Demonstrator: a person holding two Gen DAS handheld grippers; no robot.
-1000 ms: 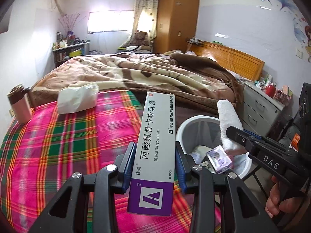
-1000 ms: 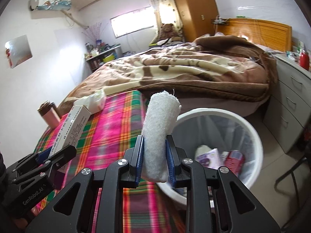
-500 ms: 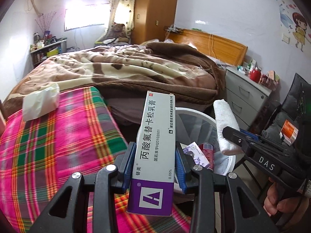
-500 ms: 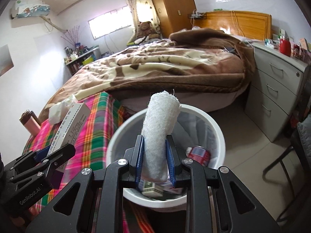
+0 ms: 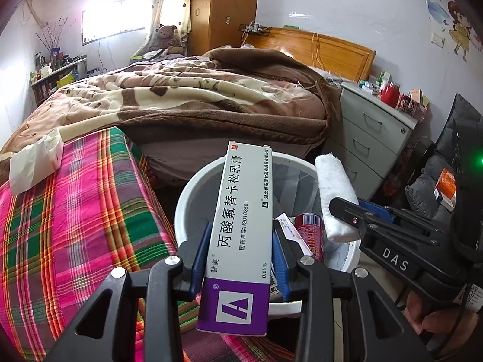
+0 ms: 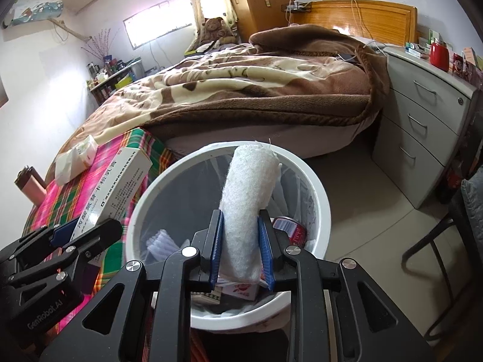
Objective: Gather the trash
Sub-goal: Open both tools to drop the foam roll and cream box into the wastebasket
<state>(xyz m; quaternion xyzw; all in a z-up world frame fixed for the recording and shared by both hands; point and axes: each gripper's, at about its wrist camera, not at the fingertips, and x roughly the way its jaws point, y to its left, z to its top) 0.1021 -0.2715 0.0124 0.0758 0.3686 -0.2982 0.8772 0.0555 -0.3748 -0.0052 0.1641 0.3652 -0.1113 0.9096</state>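
Trash rides in both your tools: the left gripper (image 5: 241,259) pinches a long ointment box (image 5: 241,229) and the right gripper (image 6: 241,250) clamps a white fabric roll (image 6: 249,208), each poised over the white bin (image 6: 320,193) beside the plaid-covered table (image 5: 75,226), apparently so releasing drops them inside.

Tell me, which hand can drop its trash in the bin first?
Probably the right. The right gripper holds the white roll directly over the bin. The left gripper holds the medicine box nearer the bin's rim, beside the plaid cloth.
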